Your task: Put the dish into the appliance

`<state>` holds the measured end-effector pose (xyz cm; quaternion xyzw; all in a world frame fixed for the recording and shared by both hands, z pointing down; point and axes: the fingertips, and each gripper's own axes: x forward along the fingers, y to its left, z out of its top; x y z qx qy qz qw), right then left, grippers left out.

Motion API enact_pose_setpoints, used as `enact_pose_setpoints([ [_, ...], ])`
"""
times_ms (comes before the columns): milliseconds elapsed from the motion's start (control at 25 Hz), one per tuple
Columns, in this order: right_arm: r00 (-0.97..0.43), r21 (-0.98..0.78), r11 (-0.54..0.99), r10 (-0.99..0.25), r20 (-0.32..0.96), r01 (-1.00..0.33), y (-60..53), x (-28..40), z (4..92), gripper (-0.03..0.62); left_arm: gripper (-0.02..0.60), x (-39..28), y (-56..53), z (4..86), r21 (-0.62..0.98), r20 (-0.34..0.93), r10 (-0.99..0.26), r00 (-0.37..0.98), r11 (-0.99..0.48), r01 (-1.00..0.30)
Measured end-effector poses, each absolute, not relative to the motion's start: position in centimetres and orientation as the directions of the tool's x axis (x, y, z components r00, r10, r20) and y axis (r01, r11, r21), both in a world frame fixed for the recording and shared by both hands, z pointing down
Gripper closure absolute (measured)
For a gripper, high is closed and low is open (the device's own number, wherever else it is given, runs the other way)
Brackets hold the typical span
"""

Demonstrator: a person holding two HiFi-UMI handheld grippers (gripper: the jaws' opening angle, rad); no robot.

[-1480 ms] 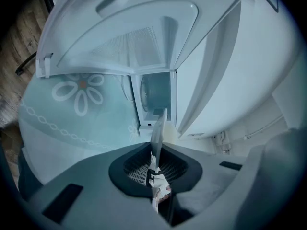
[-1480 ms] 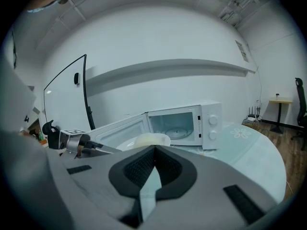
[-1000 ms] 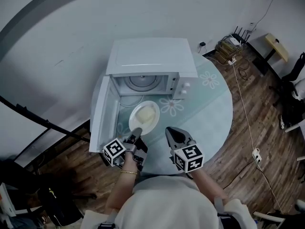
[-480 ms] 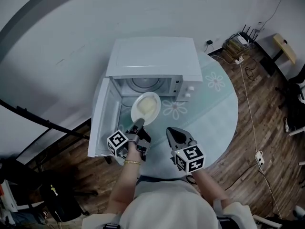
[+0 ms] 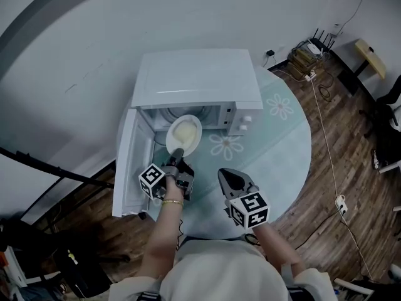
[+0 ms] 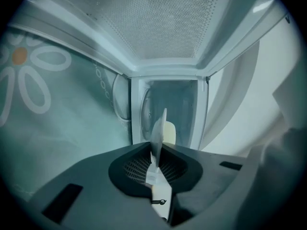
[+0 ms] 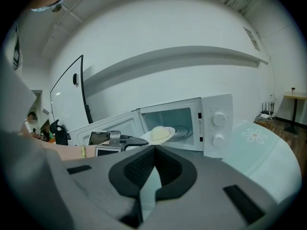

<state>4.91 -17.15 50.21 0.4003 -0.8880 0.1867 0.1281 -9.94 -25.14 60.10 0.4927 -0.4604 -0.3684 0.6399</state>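
Note:
A white plate (image 5: 183, 133) with a pale yellow lump of food hangs at the mouth of the open white microwave (image 5: 197, 80). My left gripper (image 5: 177, 154) is shut on the plate's near rim. In the left gripper view the plate (image 6: 158, 128) stands edge-on between the pads, and the cavity with its glass turntable (image 6: 146, 107) lies just ahead. My right gripper (image 5: 227, 175) hovers shut over the table with nothing between its fingers. From the right gripper view (image 7: 152, 152) I see the plate (image 7: 158, 134) level with the cavity opening and the left gripper (image 7: 120, 140) behind it.
The microwave door (image 5: 127, 162) swings out to the left of the plate. The microwave stands on a round table (image 5: 276, 143) with a pale green daisy cloth; its knobs (image 7: 218, 128) are to the right of the opening. Cables and a power strip (image 5: 338, 202) lie on the wooden floor.
My left gripper has carried the plate forward, from over the table to the microwave's opening. The right gripper has hardly shifted.

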Motion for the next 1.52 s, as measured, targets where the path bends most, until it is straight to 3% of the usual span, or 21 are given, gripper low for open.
enact_pose_setpoints([
  [1520,-0.628,-0.262,0.575,-0.657,0.417,-0.775,-21.4,3.8,52.6,0.589,0.538,-11.0,-34.1,65.7,0.945,0.295,-0.908,0.297,0.322,0.046],
])
